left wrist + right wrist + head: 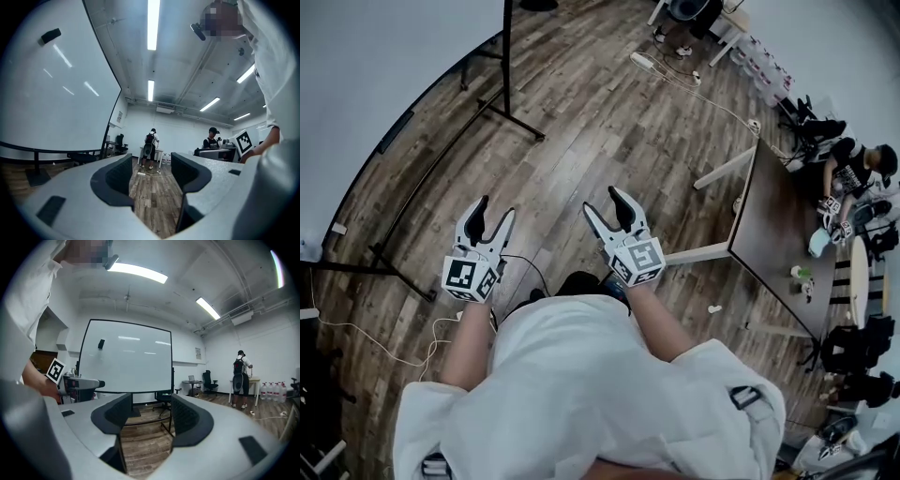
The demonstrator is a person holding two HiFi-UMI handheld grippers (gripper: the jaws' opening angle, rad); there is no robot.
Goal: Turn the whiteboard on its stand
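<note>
Head view: the left gripper [495, 208] and right gripper [602, 201], jaws apart and empty, hang over the wood floor [581, 122], well apart from the white, black-framed whiteboard [384, 66] upright on its black stand [514, 122] at upper left.

In the head view your whiteboard [384, 66] runs off the top and left edges, so you see only part of its face and of the stand [511, 117]. In the right gripper view, the right gripper [149, 404] covers the stand's lower bars. The small dark thing [101, 343] stuck on the board is too small to name, possibly an eraser.
</note>
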